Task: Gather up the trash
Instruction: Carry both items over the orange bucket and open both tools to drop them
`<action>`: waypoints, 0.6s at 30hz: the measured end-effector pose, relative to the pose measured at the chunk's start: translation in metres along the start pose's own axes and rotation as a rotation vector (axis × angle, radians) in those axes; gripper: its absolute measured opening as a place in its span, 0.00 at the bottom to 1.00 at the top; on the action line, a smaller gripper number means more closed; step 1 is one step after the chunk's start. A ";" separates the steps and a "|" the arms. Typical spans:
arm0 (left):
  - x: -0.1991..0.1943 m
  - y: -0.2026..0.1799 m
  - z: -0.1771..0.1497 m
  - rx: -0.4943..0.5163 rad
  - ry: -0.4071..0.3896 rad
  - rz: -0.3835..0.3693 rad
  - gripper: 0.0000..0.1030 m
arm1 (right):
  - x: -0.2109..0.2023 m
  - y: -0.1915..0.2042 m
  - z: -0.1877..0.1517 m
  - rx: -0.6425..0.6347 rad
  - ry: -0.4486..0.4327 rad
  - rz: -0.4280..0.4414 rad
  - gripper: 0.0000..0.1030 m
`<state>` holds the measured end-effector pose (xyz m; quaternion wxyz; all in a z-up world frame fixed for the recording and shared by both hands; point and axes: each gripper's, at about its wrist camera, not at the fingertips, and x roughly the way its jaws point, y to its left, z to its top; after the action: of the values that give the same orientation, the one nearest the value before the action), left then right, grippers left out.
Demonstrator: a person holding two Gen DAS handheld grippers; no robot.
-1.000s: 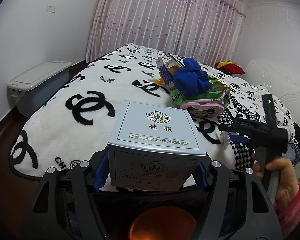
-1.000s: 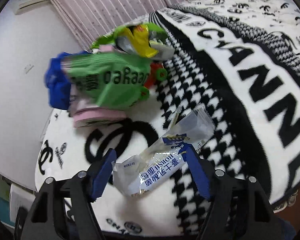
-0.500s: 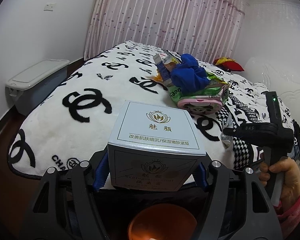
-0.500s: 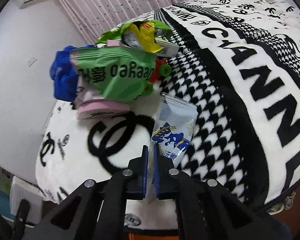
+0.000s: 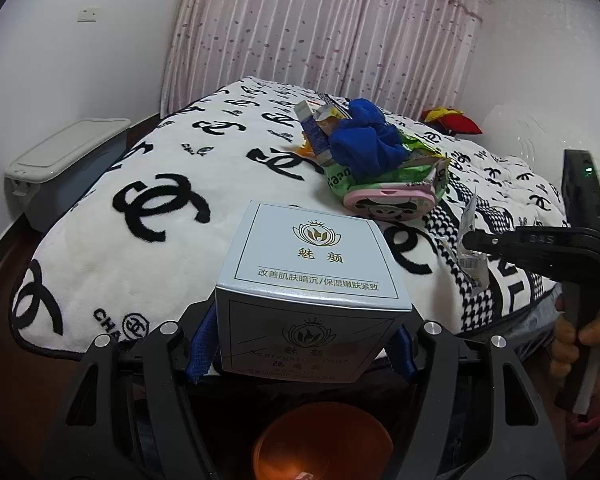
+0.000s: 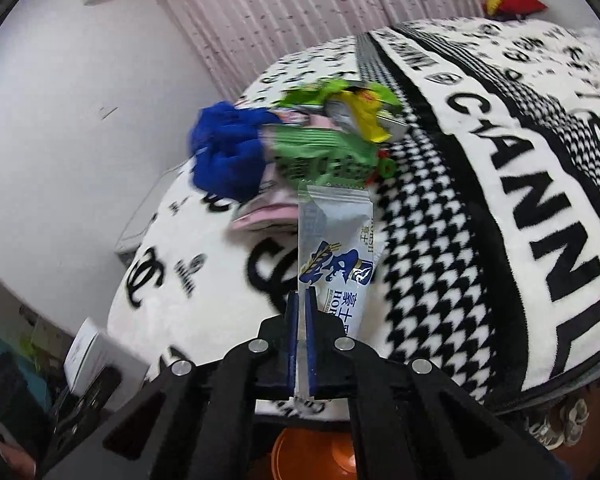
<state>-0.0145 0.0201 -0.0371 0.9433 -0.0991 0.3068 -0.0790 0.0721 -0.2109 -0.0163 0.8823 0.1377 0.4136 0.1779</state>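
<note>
My left gripper [image 5: 300,344] is shut on a pale blue cosmetics box [image 5: 308,272], held above an orange bin [image 5: 322,444]. My right gripper [image 6: 300,304] is shut on a clear snack wrapper with blue print [image 6: 334,256], lifted off the bed; the wrapper also shows in the left wrist view [image 5: 470,252] beside the right gripper [image 5: 466,242]. The box shows at the lower left of the right wrist view [image 6: 96,356]. More trash lies piled on the bed: a green wrapper [image 6: 320,152], a yellow wrapper [image 6: 364,112] and a small carton [image 5: 314,132].
The bed has a white blanket [image 5: 148,248] with black logos. A blue cloth [image 5: 364,144] and a pink case [image 5: 388,200] sit in the pile. A grey storage box [image 5: 64,164] stands on the floor at left. The orange bin [image 6: 316,456] is below the right gripper.
My right gripper closed on the clear wrapper and lifted it off the blanket, pulling back toward the bed's edge. The left gripper kept holding the box nearly still.
</note>
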 end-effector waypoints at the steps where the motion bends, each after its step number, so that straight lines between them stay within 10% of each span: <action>1: -0.001 -0.001 -0.001 0.008 0.006 -0.010 0.64 | -0.004 0.005 -0.005 -0.018 0.004 0.014 0.03; 18: 0.025 -0.018 -0.112 0.243 0.491 -0.233 0.64 | 0.004 0.023 -0.148 -0.154 0.278 0.074 0.03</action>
<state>-0.0628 -0.0184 -0.1356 0.8303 0.0021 0.5009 -0.2443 -0.0455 -0.1741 -0.1018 0.8173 0.0587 0.5114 0.2589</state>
